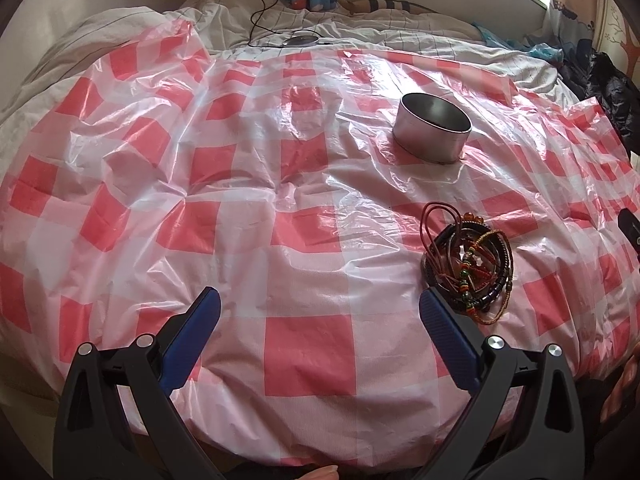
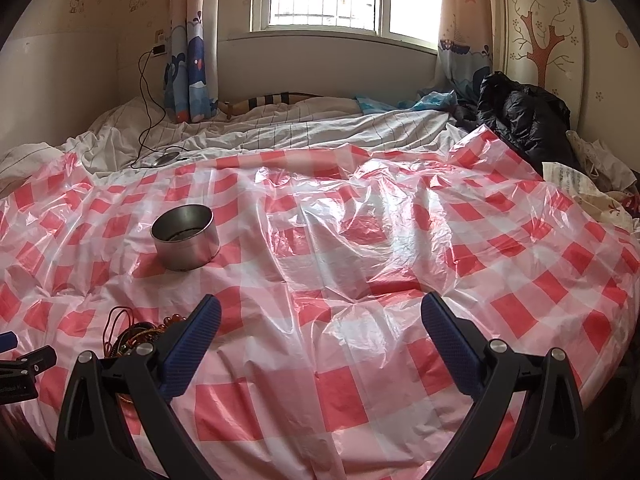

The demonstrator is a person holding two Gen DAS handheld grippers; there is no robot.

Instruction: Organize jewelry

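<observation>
A tangled pile of bracelets and cords lies on the red-and-white checked plastic sheet, just beyond my left gripper's right finger. My left gripper is open and holds nothing. Farther back stands a round metal tin, uncovered. In the right wrist view the same tin is at the left with something dark in its bottom. There the bracelet pile is partly hidden behind the left finger of my right gripper, which is open and holds nothing.
The sheet covers a rumpled bed. A black cable with a round puck lies on the white bedding behind. A black jacket is heaped at the far right. The other gripper's tip shows at the left edge.
</observation>
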